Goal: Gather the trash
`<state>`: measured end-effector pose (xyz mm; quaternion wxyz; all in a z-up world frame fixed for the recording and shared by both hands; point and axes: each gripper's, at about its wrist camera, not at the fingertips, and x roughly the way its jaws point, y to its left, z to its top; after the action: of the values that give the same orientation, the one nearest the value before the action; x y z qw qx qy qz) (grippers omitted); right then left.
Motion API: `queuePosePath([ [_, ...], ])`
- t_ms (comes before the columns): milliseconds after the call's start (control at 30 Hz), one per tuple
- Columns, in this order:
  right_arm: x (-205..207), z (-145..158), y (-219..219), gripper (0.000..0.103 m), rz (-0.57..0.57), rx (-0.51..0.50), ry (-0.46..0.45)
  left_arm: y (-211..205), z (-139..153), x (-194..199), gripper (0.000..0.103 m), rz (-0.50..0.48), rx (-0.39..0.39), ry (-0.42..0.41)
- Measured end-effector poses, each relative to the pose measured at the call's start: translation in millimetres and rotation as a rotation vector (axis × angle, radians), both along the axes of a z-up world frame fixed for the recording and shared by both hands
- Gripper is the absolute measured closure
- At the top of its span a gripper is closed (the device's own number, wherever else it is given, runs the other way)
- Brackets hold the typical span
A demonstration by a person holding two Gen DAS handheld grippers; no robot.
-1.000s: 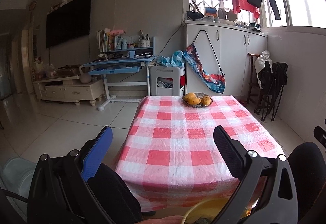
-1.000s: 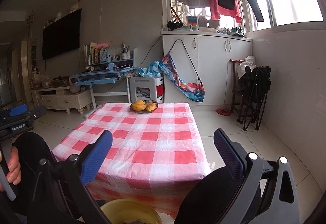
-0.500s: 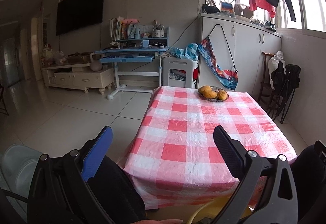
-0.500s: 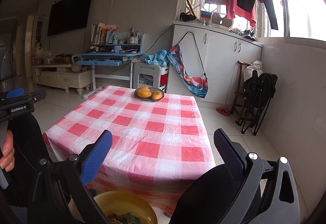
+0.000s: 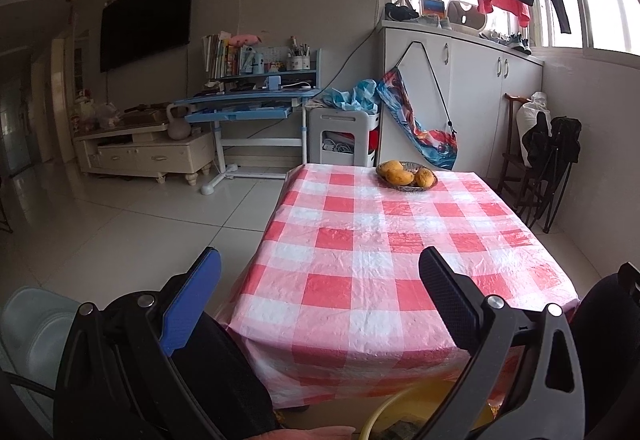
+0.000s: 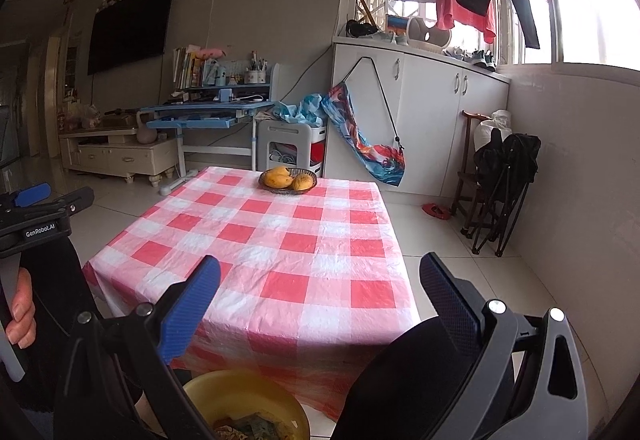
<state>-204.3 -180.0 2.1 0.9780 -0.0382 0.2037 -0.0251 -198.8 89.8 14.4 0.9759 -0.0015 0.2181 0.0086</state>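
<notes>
A yellow basin (image 6: 244, 400) with scraps of trash (image 6: 248, 430) in it sits low in front of the table, under my right gripper (image 6: 320, 280); its rim (image 5: 396, 406) also shows at the bottom of the left wrist view. Both grippers hang open and hold nothing. My left gripper (image 5: 320, 272) faces the red-and-white checked tablecloth (image 5: 384, 248). The left tool (image 6: 36, 208) appears at the left edge of the right wrist view, held by a hand (image 6: 20, 304).
A basket of mangoes (image 5: 406, 176) stands at the table's far end. Behind are a blue desk (image 5: 248, 104), a TV cabinet (image 5: 148, 152), white cupboards (image 5: 460, 80) and folded chairs (image 5: 548, 168) by the right wall. Dark knees (image 6: 420, 372) sit below the grippers.
Both views have swung leftward and tilted down a little, so the table sits further right and more of the yellow basin shows. Both grippers stay open.
</notes>
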Motion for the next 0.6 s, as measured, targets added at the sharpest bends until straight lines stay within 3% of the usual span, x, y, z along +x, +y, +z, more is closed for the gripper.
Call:
queuePosePath([
  [600,-6.0,-1.5,0.4,0.008,-0.003,-0.007,0.003,-6.8,-0.4,-3.5,0.007,-0.009,0.007,-0.004],
])
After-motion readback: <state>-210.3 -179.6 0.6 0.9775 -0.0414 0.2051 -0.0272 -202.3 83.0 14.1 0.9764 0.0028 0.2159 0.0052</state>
